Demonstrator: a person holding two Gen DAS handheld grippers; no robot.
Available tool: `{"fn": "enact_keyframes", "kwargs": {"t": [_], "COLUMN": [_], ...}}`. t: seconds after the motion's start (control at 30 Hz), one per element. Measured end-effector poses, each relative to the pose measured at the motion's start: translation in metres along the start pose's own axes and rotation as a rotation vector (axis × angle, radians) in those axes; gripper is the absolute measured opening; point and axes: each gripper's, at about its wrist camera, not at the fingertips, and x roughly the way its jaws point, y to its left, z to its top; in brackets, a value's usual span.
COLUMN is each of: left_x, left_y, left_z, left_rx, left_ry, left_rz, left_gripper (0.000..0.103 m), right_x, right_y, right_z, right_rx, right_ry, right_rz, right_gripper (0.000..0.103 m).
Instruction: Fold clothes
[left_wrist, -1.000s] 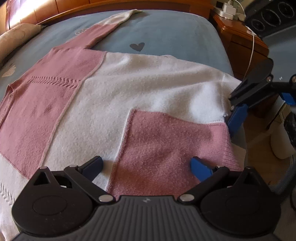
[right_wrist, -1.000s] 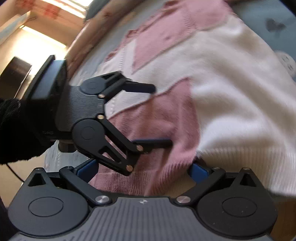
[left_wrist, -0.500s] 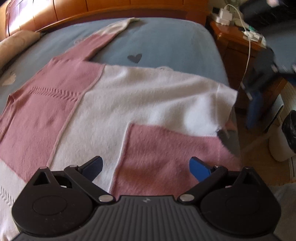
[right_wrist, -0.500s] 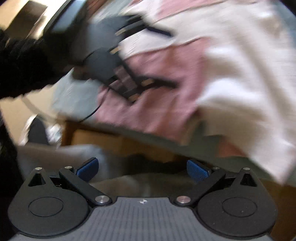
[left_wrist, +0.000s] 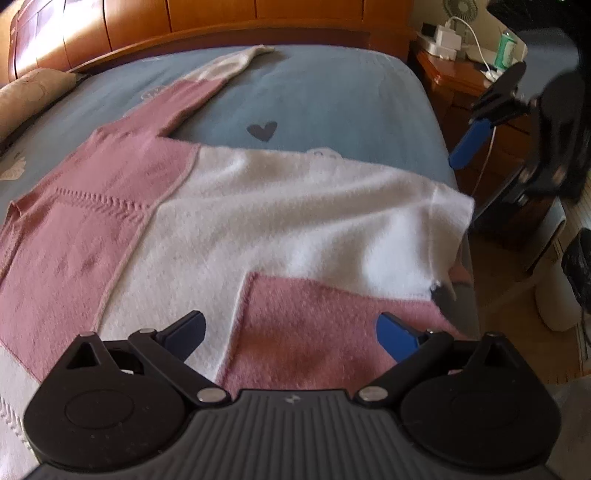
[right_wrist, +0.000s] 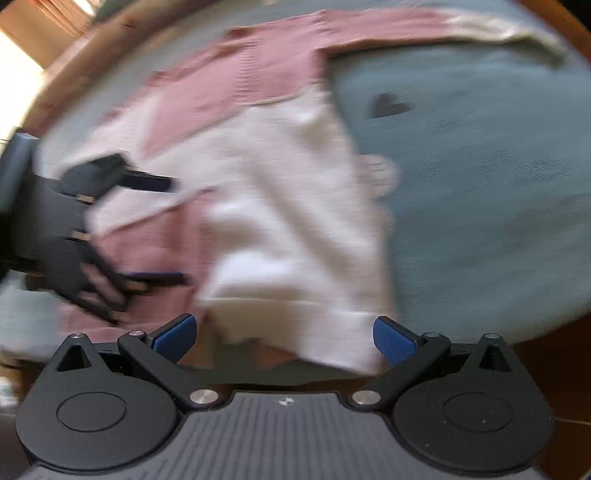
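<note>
A pink and white patchwork sweater (left_wrist: 295, 214) lies spread flat on the blue bed sheet (left_wrist: 332, 96), one sleeve stretched toward the headboard. My left gripper (left_wrist: 290, 328) hovers over the pink patch at the sweater's near edge. Its jaws are closing with that fabric below them, and the pads are not pressing on it. From the right wrist view, which is blurred, the left gripper (right_wrist: 168, 230) sits over the same pink patch of the sweater (right_wrist: 280, 206). My right gripper (right_wrist: 284, 332) is open above the white corner at the bed's edge, holding nothing. One of its blue fingers (left_wrist: 468, 143) shows beyond the bed.
A wooden headboard (left_wrist: 221, 18) runs along the far side, with a pillow (left_wrist: 29, 92) at the far left. A wooden nightstand (left_wrist: 454, 74) with chargers and cables stands right of the bed. A white bin (left_wrist: 557, 295) stands on the floor at the right.
The right gripper has pulled away from the sweater's right edge, risen and swung so that it looks over the bed. The left gripper has stayed in place, its fingers slightly closer together.
</note>
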Motion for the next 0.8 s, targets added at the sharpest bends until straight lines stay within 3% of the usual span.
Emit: {"fn": "enact_keyframes", "kwargs": {"t": [0.07,0.1,0.27,0.4,0.67,0.8], "left_x": [-0.002,-0.003,0.011,0.021,0.018,0.017], "left_y": [-0.001,-0.001,-0.003,-0.017,-0.050,-0.059], "left_z": [0.005,0.009,0.021,0.020,0.011,0.017], "left_rx": [0.003,0.004,-0.002,0.047,0.128,0.096], "left_ry": [-0.025,-0.040,-0.041,-0.004,0.032,0.035], "left_rz": [0.001,0.002,0.000,-0.037,-0.153,-0.235], "left_gripper": [0.086,0.086,0.086,0.086,0.086,0.086], "right_x": [-0.002,-0.006,-0.007,0.011,0.008,0.021], "right_y": [-0.004,-0.009,-0.025,-0.030,-0.045,-0.045], "right_z": [-0.002,-0.002,0.010,0.022,0.040,0.049], "right_rx": [-0.015,-0.007,0.039,0.022,0.080,0.039], "right_ry": [-0.012,-0.021,-0.064,-0.067,-0.132,-0.089], "right_rz": [-0.056,-0.071,-0.150,-0.142,-0.066,-0.088], "right_gripper": [0.092,0.083,0.065,0.034,0.034,0.034]}}
